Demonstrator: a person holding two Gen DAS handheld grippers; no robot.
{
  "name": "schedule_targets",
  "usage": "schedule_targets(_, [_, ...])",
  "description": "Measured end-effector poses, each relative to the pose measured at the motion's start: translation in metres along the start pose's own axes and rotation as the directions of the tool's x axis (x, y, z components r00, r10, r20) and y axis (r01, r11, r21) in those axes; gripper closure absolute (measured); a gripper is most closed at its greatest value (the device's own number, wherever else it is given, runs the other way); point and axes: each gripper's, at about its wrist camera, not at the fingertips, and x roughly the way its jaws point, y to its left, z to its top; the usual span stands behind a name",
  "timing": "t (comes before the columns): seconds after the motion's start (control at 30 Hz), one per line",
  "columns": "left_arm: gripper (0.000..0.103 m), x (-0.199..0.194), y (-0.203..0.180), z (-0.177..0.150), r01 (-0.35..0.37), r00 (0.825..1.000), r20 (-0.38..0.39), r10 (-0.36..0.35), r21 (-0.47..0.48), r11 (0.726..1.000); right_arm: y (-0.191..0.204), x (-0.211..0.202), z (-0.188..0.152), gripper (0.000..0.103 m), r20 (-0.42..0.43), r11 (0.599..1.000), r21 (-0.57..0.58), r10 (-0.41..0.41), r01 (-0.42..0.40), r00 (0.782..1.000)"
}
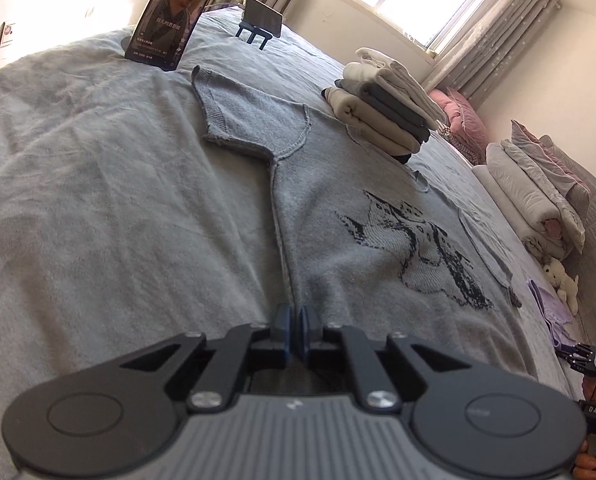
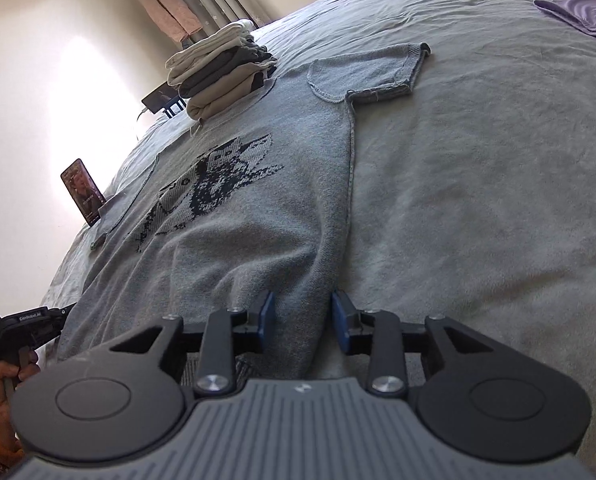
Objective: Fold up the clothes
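One grey knit T-shirt with a dark woven picture on its chest is lying spread flat, front up, on the grey bed, both short sleeves out to the sides and its hem nearest the tools. The left tool is sitting at the hem corner by the side seam with its blue pads nearly together; the seam is running straight out ahead of it, so it seems to be clenching the cloth edge, though the cloth between the pads is hard to make out. The right tool is standing released at the opposite hem corner, its jaws spread with a ridge of knit rising between them, not pinched.

The shirt looks soft, light and limp, likely to sag and stretch rather than hold a line, and the knit should grip well against the pads. The hem corners, where both tools are already sitting, seem the best holds, since the seams there are giving a firmer edge.

Far ahead, past the collar, one pile of folded clothes is resting on the bed. Two phones are standing propped: one ahead-left of the left tool, another on a small stand beyond. One purple garment is lying far ahead-right of the right tool.
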Motion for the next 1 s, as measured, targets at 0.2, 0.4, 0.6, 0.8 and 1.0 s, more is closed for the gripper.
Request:
schedule_targets(0.2, [0.101,-0.002,-0.01,-0.004,-0.056,0.997,0.047,0.054,0.044,0.997,0.006,-0.007,-0.011,0.098,0.007,0.998,-0.026,-0.061,0.061,0.998])
schedule_targets(0.4, [0.1,-0.016,0.002,0.005,-0.102,0.993,0.063,0.099,0.038,0.994,-0.005,-0.022,-0.007,0.094,0.03,0.986,-0.036,-0.162,0.163,0.986])
schedule_targets(0.6, [0.098,-0.029,0.007,-0.008,-0.018,1.0,0.016,0.019,-0.012,1.0,0.021,-0.031,-0.013,0.085,0.066,0.973,-0.121,-0.188,0.195,0.98])
schedule_targets(0.8, [0.093,-0.044,0.011,-0.023,0.061,0.998,-0.023,-0.063,-0.065,0.996,0.069,-0.037,-0.018,0.065,0.066,0.963,-0.251,-0.08,0.094,0.995])
schedule_targets(1.0, [0.09,-0.062,0.009,-0.048,0.132,0.99,-0.05,-0.135,-0.06,0.989,0.118,-0.022,-0.027,0.065,-0.045,0.948,-0.303,0.086,-0.096,0.995])
